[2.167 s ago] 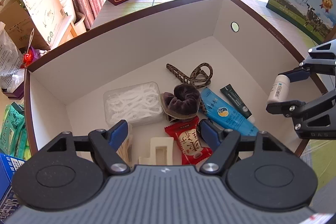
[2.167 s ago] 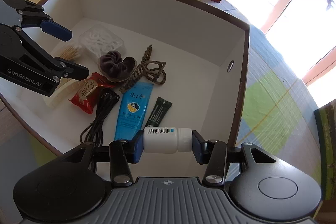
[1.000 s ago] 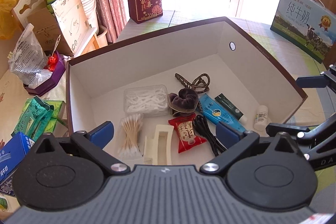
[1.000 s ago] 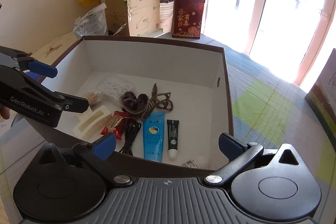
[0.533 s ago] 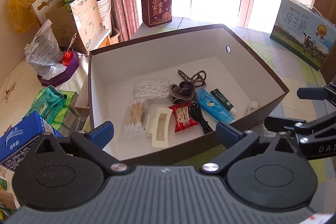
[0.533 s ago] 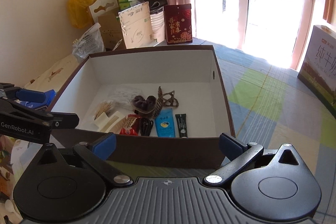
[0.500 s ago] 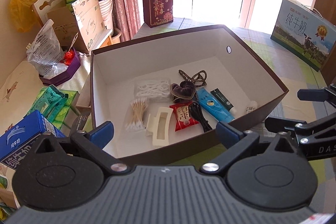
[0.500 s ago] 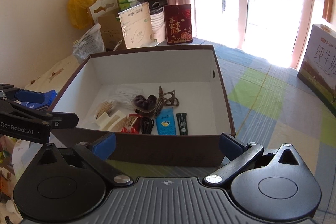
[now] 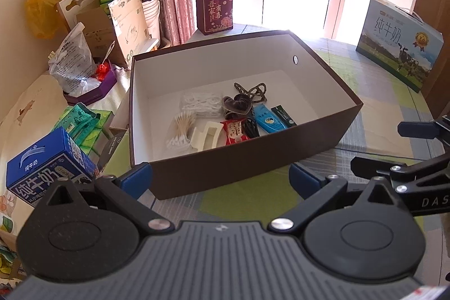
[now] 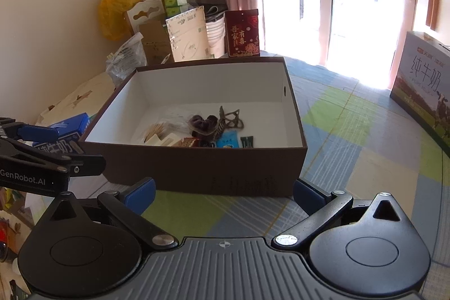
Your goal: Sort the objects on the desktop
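Note:
A brown box (image 9: 253,159) with a white inside stands on the checked tablecloth; it also shows in the right wrist view (image 10: 197,167). In it lie cotton swabs (image 9: 180,128), a cream hair clip (image 9: 206,135), a red snack packet (image 9: 234,131), a black cable (image 9: 250,127), a blue tube (image 9: 265,120), a dark green tube (image 9: 284,115), a brown scrunchie (image 9: 236,104), a brown claw clip (image 9: 251,89) and a clear floss box (image 9: 201,103). The white bottle is hidden behind the near wall. My left gripper (image 9: 220,177) and right gripper (image 10: 223,193) are open and empty, in front of the box.
A blue milk carton (image 9: 47,167) and green packets (image 9: 81,121) lie left of the box. A large milk gift box (image 9: 399,44) stands at the right. A red gift bag (image 9: 215,9), cardboard boxes and bags stand behind.
The right gripper let the white bottle go inside the box and opened. Both grippers have drawn back and up, out of the box, to the tablecloth in front of it.

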`<state>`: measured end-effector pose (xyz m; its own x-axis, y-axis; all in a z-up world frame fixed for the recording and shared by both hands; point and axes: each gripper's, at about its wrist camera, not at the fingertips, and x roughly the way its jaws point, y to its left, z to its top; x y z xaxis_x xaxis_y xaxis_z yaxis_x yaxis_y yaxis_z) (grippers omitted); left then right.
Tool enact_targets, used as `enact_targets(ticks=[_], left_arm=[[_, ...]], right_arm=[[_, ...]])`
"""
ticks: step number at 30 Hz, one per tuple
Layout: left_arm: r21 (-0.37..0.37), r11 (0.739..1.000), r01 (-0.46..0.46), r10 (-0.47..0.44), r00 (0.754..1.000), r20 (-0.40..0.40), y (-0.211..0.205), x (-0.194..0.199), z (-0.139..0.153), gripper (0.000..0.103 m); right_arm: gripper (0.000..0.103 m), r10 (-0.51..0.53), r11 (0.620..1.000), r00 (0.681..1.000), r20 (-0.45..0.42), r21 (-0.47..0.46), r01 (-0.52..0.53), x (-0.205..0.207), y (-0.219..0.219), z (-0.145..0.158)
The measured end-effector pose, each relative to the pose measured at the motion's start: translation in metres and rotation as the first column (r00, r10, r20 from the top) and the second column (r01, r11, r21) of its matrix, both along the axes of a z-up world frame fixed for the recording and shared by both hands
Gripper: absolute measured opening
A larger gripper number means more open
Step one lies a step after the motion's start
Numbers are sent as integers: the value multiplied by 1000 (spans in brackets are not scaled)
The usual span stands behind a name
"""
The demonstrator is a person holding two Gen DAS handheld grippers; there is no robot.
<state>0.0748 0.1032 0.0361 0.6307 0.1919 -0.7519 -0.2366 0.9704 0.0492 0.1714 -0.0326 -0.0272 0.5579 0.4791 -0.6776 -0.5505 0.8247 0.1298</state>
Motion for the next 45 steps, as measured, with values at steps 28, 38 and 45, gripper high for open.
enact_targets(ticks=[28,38,45], left_arm=[[34,997,-71,70,997,28,-73,-37,10,102],[64,990,-124,122,992,23,-80,-37,8,102],[76,985,-152,152,988,15,-78,-36,5,102]], right_arm=[[101,74,997,996,42,29,-76,-38,-52,10],[101,93,995,994,51,31,-95,-33,-61,8],[101,114,993,991,64,17,-116,-30,-60,5]])
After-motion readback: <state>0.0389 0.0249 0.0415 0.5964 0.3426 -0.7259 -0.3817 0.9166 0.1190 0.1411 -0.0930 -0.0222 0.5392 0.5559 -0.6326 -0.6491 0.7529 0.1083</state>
